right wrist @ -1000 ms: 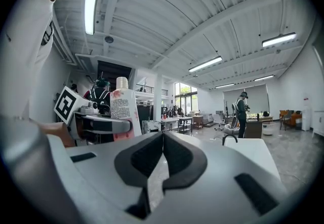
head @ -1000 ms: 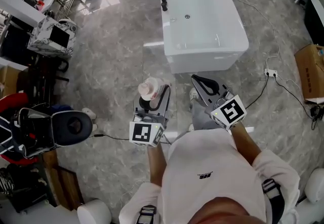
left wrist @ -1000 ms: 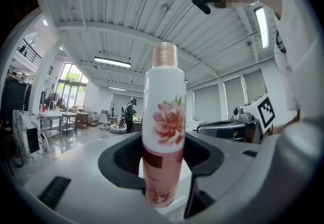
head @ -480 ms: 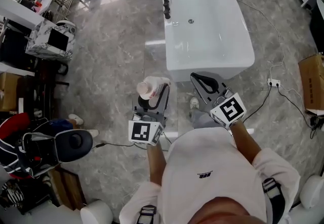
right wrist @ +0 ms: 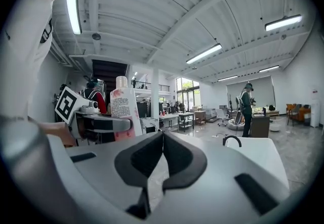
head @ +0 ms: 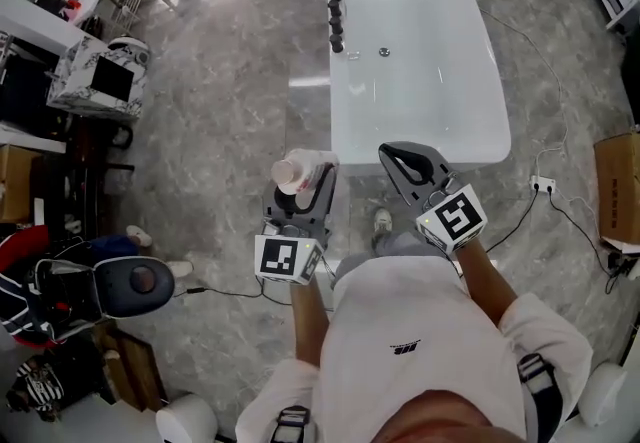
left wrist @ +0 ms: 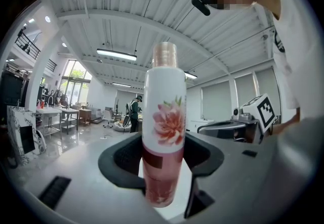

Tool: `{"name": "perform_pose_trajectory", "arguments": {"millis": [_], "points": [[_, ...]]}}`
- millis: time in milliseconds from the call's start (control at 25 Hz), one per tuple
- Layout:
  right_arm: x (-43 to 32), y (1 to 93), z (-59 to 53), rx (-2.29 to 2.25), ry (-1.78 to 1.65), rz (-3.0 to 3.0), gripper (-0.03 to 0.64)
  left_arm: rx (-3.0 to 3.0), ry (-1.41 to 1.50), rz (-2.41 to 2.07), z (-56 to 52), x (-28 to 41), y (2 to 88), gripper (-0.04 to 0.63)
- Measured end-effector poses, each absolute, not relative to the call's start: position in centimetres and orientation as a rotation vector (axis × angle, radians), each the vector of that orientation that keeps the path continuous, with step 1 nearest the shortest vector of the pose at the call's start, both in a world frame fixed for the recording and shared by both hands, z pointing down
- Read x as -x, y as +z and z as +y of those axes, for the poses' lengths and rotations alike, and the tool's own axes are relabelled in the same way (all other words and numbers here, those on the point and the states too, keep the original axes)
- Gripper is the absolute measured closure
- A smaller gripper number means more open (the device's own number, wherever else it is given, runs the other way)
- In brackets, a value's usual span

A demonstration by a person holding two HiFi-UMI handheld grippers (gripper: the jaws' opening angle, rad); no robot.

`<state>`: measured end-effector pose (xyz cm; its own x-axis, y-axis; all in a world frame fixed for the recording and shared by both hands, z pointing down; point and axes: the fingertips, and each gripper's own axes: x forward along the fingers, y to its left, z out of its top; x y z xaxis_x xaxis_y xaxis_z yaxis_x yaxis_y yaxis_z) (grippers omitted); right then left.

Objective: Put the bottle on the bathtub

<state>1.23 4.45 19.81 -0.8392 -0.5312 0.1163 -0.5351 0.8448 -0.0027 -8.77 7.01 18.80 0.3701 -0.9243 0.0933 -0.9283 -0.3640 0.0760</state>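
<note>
Closest in, the left hand-held gripper [head: 303, 193] is clamped on the flower-print bottle [left wrist: 163, 117]. Its jaws pinch the lower, pink part of the body. The bottle stands upright with its cap at the top, most likely so that it can go straight down onto its base without being turned.

Beside it, the right hand-held gripper [right wrist: 162, 137] has its jaws pressed together with nothing between them. It seems to be carried along idle, clear of the bottle.

Just ahead on the grey marbled floor stands the white freestanding bathtub [head: 360, 136]. In the head view the bottle sits near its closest left corner but apart from it, not yet over the rim.

Farther along the left edge rises a black faucet [head: 337, 1]. The near end looks like the easier landing spot, since nothing stands there.
</note>
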Motion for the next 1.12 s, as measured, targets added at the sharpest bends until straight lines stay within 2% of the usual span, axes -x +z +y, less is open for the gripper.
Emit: {"name": "perform_pose_trajectory", "arguments": {"millis": [520,1120], "points": [[2.0,22.5,-5.3,-0.845,0.109,-2.897,0.621,-2.509,0.109,-1.650,-4.3,11.3,22.2,0.371],[9.5,28.4,-19.9,-1.092,0.253,-2.832,0.621,-2.683,0.154,-1.278,-21.1,17.8,29.3,0.371]]}}
